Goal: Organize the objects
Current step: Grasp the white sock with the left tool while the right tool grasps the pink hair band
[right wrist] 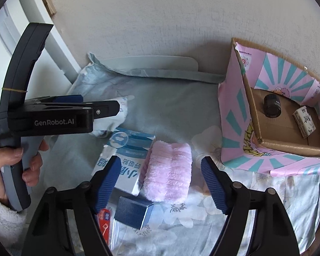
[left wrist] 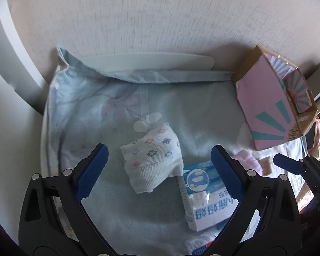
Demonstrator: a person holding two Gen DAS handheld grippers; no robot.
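Jaws of the left gripper [left wrist: 159, 166] are standing wide and empty around the patterned sock [left wrist: 152, 160] on the bed [left wrist: 213, 111], while those of the right gripper [right wrist: 161, 179] are gaping, holding nothing, over the pink fluffy cloth [right wrist: 169, 171]. Each should be squeezing mid-bundle, clear of the sheet and the blue-and-white carton [right wrist: 125, 160], before lifting toward the open cardboard box [right wrist: 285, 147]. "GenRobot.AI" is showing on the left tool; the carton's print is showing upside down.

I see a pale textured wall [right wrist: 160, 17] behind a surface draped in light blue floral cloth [left wrist: 202, 111]; a white frame [right wrist: 42, 21] stands at left, daylit.
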